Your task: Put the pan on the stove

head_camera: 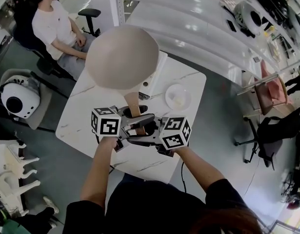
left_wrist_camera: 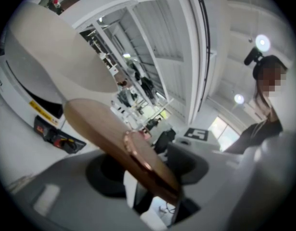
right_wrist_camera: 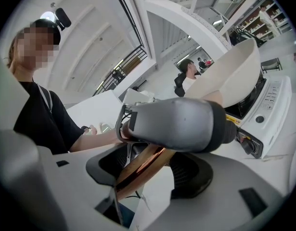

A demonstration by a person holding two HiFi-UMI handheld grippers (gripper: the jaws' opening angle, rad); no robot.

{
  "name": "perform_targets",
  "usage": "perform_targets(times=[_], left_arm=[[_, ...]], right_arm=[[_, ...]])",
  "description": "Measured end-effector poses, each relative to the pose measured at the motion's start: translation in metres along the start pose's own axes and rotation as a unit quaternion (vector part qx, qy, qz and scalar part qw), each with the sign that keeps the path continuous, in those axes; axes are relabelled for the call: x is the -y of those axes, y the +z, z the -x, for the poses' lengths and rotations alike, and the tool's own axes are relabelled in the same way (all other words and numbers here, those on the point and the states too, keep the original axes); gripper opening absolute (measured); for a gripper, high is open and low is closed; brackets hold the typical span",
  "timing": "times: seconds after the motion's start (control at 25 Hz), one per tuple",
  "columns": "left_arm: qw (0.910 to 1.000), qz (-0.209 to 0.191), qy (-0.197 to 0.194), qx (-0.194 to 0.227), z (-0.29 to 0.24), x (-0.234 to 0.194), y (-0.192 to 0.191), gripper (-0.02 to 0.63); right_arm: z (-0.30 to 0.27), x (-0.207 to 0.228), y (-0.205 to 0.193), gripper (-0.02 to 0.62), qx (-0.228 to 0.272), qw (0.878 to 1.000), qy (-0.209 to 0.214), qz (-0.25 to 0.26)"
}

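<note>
The left gripper [head_camera: 132, 117] and right gripper [head_camera: 143, 134] both clamp the pan [head_camera: 123, 57] by its handle [head_camera: 133, 104], over the stove [right_wrist_camera: 273, 100]. A plate [head_camera: 178, 97] beside the stove holds something pale.

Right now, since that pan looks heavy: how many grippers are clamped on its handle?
2. The left gripper grips the wooden handle nearer the pan; the right gripper grips it just below, toward the person.

This is an open lab or workshop hall, not a home. A marble-look counter [head_camera: 84, 118] stands on a bare grey floor. Beyond its far left corner a person [head_camera: 52, 26] sits on an office chair [head_camera: 23, 33]. Past its far right side run long white benches [head_camera: 189, 28] strewn with equipment and cables. High above it are white roof beams [right_wrist_camera: 90, 47].
</note>
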State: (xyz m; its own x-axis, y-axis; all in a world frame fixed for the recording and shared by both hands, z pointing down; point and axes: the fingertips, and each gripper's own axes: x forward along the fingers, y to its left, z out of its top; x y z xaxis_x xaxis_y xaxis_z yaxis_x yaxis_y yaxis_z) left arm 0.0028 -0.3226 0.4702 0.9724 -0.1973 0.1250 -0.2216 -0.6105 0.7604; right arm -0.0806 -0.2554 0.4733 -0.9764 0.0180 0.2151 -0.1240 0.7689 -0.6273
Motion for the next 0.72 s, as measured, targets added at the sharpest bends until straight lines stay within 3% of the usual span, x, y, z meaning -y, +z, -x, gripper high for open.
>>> perform_targets(times=[0.44, 0.72], left_arm=[[0.9999, 0.009, 0.004, -0.008, -0.009, -0.035, 0.021, 0.247], [0.9993, 0.025, 0.022, -0.016, -0.012, -0.045, 0.033, 0.245]], right_arm=[[-0.002, 0.038, 0.016, 0.252, 0.001, 1.000, 0.002, -0.011], [-0.001, 0.047, 0.028, 0.252, 0.013, 0.999, 0.026, -0.035]])
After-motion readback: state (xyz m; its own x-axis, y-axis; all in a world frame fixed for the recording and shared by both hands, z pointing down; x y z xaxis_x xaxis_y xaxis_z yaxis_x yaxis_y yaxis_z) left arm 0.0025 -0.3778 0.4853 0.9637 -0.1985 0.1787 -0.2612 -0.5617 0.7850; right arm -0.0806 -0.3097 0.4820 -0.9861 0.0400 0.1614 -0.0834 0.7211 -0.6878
